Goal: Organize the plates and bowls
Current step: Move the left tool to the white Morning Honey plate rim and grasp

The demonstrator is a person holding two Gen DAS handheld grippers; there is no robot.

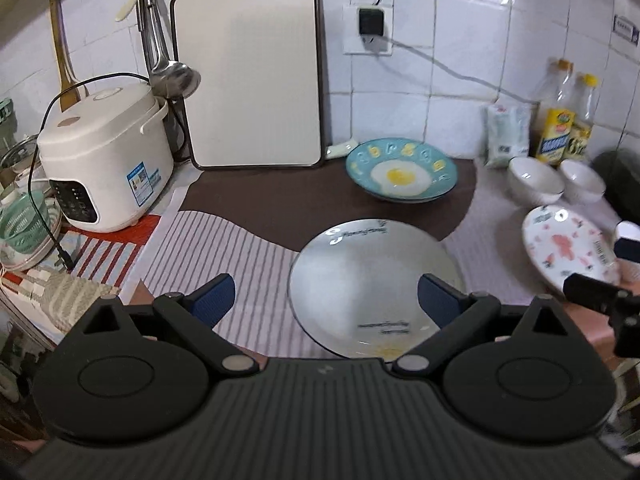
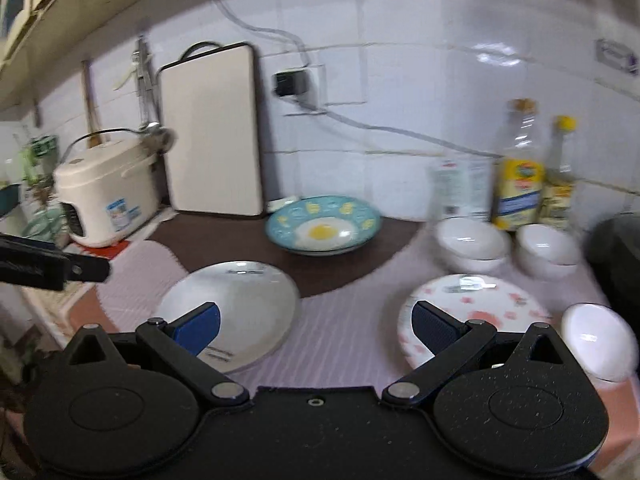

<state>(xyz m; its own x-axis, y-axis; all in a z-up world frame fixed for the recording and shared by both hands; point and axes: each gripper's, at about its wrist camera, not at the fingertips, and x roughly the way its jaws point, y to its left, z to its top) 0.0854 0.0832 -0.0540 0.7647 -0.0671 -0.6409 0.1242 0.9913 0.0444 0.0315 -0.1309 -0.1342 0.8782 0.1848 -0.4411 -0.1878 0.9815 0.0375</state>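
Observation:
A plain white plate (image 1: 374, 284) (image 2: 236, 304) lies on the striped mat in front of me. Behind it sits a blue plate with a fried-egg print (image 1: 401, 170) (image 2: 323, 224). A white plate with pink flowers (image 1: 568, 246) (image 2: 476, 312) lies to the right, with two stacks of white bowls (image 1: 536, 180) (image 2: 472, 242) behind it and another white bowl (image 2: 598, 342) at its right. My left gripper (image 1: 326, 302) hovers open over the white plate's left part. My right gripper (image 2: 316, 328) hangs open between the white and flowered plates, holding nothing.
A white rice cooker (image 1: 106, 160) stands at the left with its cord. A cutting board (image 1: 248, 68) leans on the tiled wall. Oil bottles (image 1: 558, 120) and a packet stand at the back right. A dark pot (image 2: 616, 248) sits at the far right.

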